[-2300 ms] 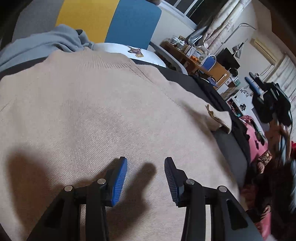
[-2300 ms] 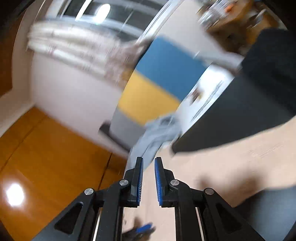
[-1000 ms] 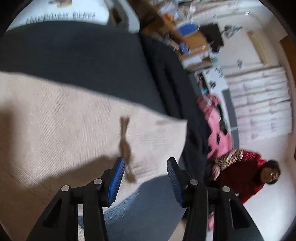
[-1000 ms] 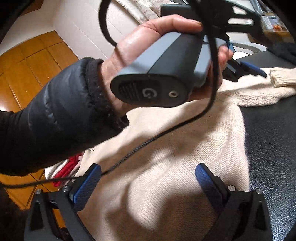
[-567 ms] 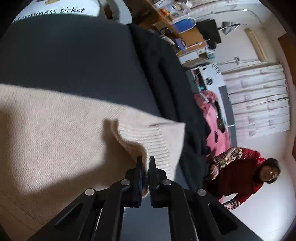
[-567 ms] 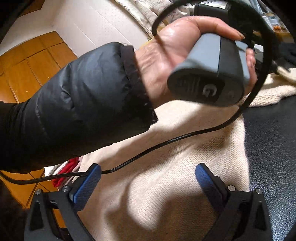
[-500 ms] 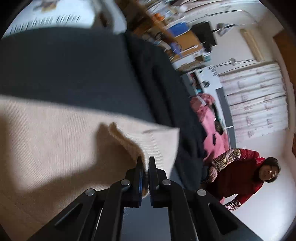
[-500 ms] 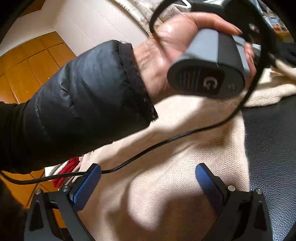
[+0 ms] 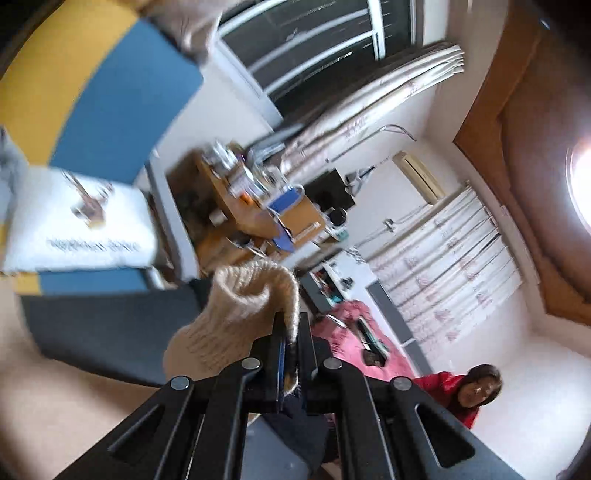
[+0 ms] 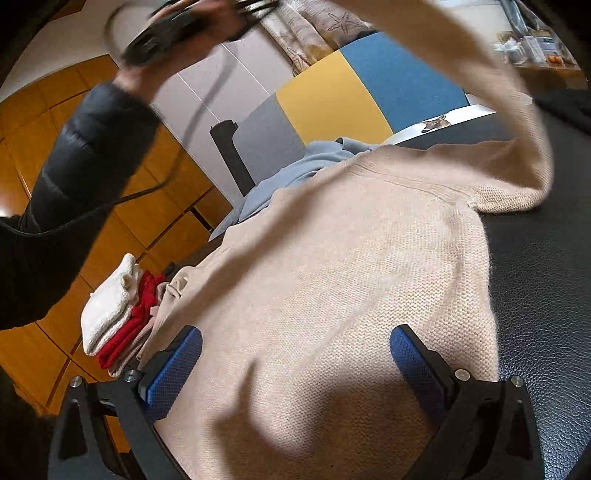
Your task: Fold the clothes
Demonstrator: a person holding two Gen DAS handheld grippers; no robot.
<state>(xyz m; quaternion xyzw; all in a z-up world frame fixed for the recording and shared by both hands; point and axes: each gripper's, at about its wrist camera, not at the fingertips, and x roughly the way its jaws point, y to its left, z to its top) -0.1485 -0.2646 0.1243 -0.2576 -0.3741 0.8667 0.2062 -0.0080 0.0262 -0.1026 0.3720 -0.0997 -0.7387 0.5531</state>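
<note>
- In our right wrist view, the right gripper point(image 10: 295, 373) hovers with its jaws spread wide, one blue pad at each side of the beige sweater point(image 10: 332, 288), and nothing clamped between them.
- The sweater body lies flat on the black leather surface point(image 10: 546, 314), its long axis running from the gripper away toward the collar end at the far edge.
- Only this view shows the sleeve point(image 10: 517, 122) lifted off the surface: it rises from the shoulder at the far right and arcs up and leftward across the top of the picture.
- Left of the sweater, a stack of white and red folded clothes point(image 10: 118, 314) sits at the surface edge; a blue-grey garment point(image 10: 295, 166) lies beyond the collar.
- At top left, the person's left hand point(image 10: 192, 26), blurred, holds the other tool; a dark sleeve point(image 10: 74, 177) follows it.
- In our left wrist view, the left gripper point(image 9: 290, 343) is closed on the ribbed cuff point(image 9: 240, 306), which bunches above the jaws.
- Only this view shows the room beyond: a cluttered wooden desk point(image 9: 258, 214), curtains point(image 9: 369, 110), and a bystander in red point(image 9: 465, 395) at lower right.
</note>
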